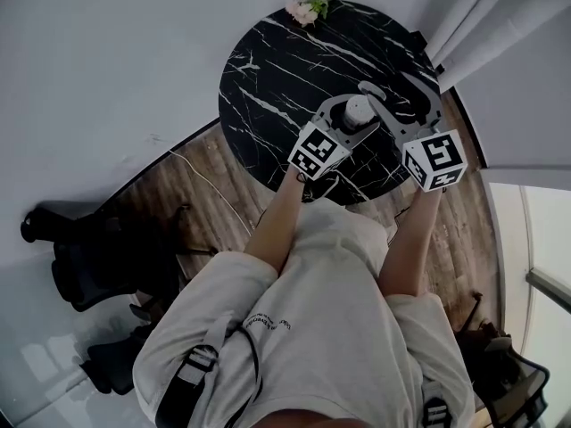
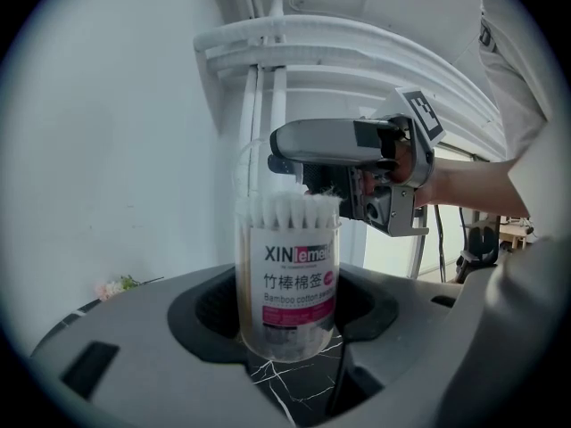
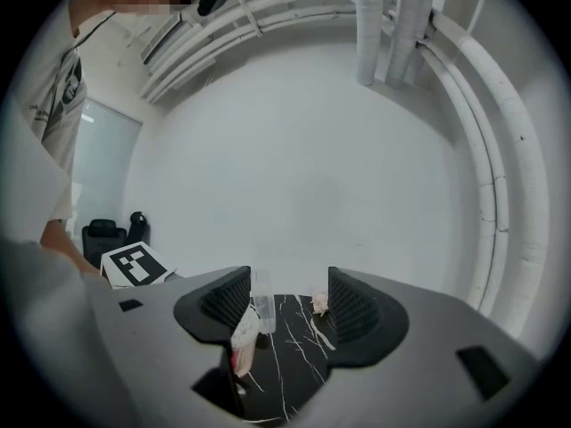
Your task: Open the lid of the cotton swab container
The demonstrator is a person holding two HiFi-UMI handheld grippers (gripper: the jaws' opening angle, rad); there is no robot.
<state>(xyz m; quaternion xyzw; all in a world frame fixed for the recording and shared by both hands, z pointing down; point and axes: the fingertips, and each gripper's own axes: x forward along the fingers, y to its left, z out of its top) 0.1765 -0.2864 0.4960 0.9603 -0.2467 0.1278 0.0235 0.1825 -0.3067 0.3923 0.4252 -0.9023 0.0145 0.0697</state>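
The cotton swab container (image 2: 287,283), a clear tube with a white and pink label, stands upright on the black marble table (image 1: 268,78). My left gripper (image 2: 290,315) is shut on its lower body, one pad on each side. White swab tips fill its top. In the head view the container (image 1: 359,110) sits between the left gripper (image 1: 354,116) fingers. My right gripper (image 1: 393,89) hovers over it, seen behind the container in the left gripper view. In the right gripper view the clear lid (image 3: 261,303) rises beside the left finger of the open right gripper (image 3: 287,308), touching neither pad.
A small pink flower sprig (image 1: 306,10) lies at the table's far edge. White curtains (image 1: 473,16) hang at the back right. A black chair (image 1: 89,257) stands on the wooden floor to the left. A thin cable (image 1: 210,181) runs across the floor.
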